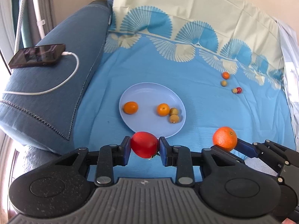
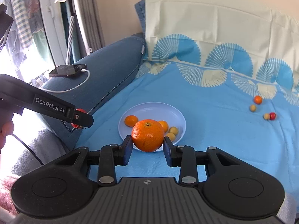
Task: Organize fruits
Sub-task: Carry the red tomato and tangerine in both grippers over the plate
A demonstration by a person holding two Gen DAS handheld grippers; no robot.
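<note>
My left gripper (image 1: 144, 145) is shut on a red tomato (image 1: 144, 144), held just in front of the near rim of a light blue plate (image 1: 145, 93). On the plate lie two small oranges (image 1: 130, 107) (image 1: 163, 109) and two yellowish-green small fruits (image 1: 174, 118). My right gripper (image 2: 147, 141) is shut on a big orange (image 2: 147, 135), also held in front of the plate (image 2: 155, 110). In the left wrist view that orange (image 1: 224, 138) shows at the right. Farther right on the sheet lie a small orange (image 2: 258, 99), two yellowish fruits (image 2: 253, 108) and a small red fruit (image 2: 272, 116).
The fruits lie on a blue patterned bedsheet (image 1: 205, 102). A dark blue cushion (image 1: 61, 85) at the left carries a phone (image 1: 38, 55) on a white charging cable (image 1: 72, 71). A pale pillow (image 1: 186, 5) stands at the back. A hand (image 2: 4, 132) holds the left gripper.
</note>
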